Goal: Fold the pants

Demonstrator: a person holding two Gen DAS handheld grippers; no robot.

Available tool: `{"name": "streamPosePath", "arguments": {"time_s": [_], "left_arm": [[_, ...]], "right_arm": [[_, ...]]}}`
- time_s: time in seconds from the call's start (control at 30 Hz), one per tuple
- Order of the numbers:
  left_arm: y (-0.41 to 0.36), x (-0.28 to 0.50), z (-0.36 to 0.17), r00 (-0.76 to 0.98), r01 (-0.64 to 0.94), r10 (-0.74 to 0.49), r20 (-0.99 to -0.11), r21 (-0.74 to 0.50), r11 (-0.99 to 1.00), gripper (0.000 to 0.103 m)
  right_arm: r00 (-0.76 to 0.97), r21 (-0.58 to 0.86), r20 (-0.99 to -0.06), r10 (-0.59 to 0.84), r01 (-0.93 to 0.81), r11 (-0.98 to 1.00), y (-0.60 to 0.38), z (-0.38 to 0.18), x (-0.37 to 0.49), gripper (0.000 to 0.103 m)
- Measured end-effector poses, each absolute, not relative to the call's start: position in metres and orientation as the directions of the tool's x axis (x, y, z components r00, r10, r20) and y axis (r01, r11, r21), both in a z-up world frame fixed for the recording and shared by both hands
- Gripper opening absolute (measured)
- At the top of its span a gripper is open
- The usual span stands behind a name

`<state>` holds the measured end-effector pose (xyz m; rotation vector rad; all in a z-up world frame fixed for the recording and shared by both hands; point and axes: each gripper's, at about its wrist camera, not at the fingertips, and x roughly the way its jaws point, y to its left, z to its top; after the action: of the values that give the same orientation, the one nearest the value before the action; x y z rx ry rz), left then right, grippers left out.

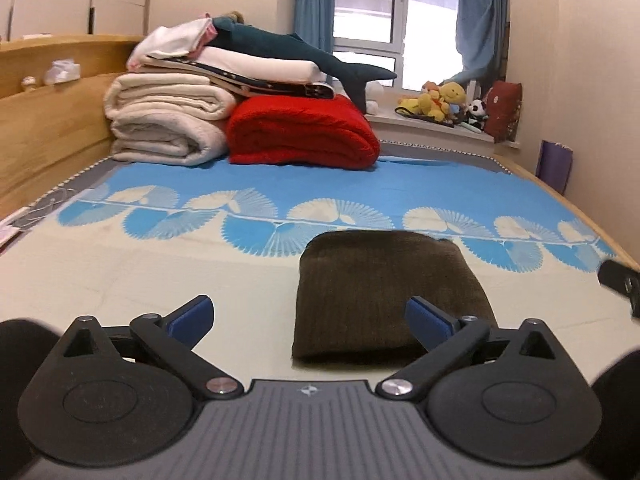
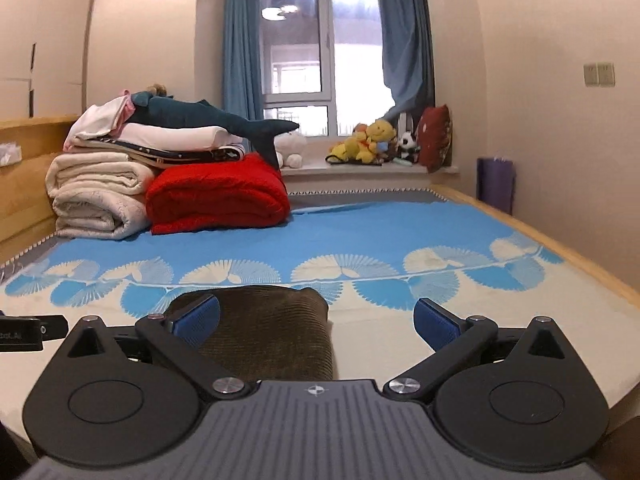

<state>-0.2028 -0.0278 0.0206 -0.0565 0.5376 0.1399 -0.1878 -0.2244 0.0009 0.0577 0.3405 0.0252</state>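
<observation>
The dark brown pants (image 1: 384, 292) lie folded into a compact rectangle on the bed, on the cream part of the blue-and-cream cover (image 1: 160, 280). My left gripper (image 1: 310, 320) is open and empty, just short of the pants' near left edge; its right finger overlaps the bundle. In the right wrist view the pants (image 2: 264, 332) sit ahead and left. My right gripper (image 2: 318, 320) is open and empty, its left finger in front of the bundle. The right gripper's edge shows at the left view's far right (image 1: 620, 280).
Folded white blankets (image 1: 168, 120), a red blanket (image 1: 300, 132) and a plush shark (image 1: 300, 52) are stacked at the head of the bed by the wooden headboard (image 1: 48, 128). Plush toys (image 1: 440, 100) sit on the windowsill. The bed's wooden edge (image 2: 580, 256) runs along the right.
</observation>
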Motion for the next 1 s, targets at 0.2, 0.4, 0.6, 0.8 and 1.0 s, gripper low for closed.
{"name": "streamPosePath", "arguments": {"time_s": [0.2, 0.4, 0.6, 0.8, 1.0], "left_arm": [[-0.029, -0.220, -0.003, 0.805, -0.075, 0.042, -0.592, -0.032, 0.997, 0.102], [-0.028, -0.200, -0.032, 0.762, -0.121, 0.065, -0.644, -0.042, 0.992, 0.102], [-0.033, -0.181, -0.039, 0.764, -0.102, 0.084, -0.640, 0.009, 0.995, 0.102], [-0.032, -0.175, -0.035, 0.780, -0.086, 0.065, -0.622, -0.003, 0.996, 0.102], [-0.034, -0.167, -0.040, 0.778, -0.082, 0.077, -0.623, 0.021, 0.996, 0.102]], "right_arm": [[0.927, 0.085, -0.373, 0.042, -0.011, 0.996, -0.218, -0.002, -0.213, 0.102], [0.902, 0.072, -0.425, 0.072, -0.046, 0.996, -0.205, -0.026, -0.201, 0.102], [0.863, 0.038, -0.501, 0.060, -0.047, 0.998, -0.193, -0.042, -0.184, 0.102], [0.872, -0.012, -0.484, 0.077, -0.094, 0.995, -0.183, -0.043, -0.184, 0.102], [0.856, -0.014, -0.510, 0.081, -0.103, 0.995, -0.182, -0.048, -0.172, 0.102]]}}
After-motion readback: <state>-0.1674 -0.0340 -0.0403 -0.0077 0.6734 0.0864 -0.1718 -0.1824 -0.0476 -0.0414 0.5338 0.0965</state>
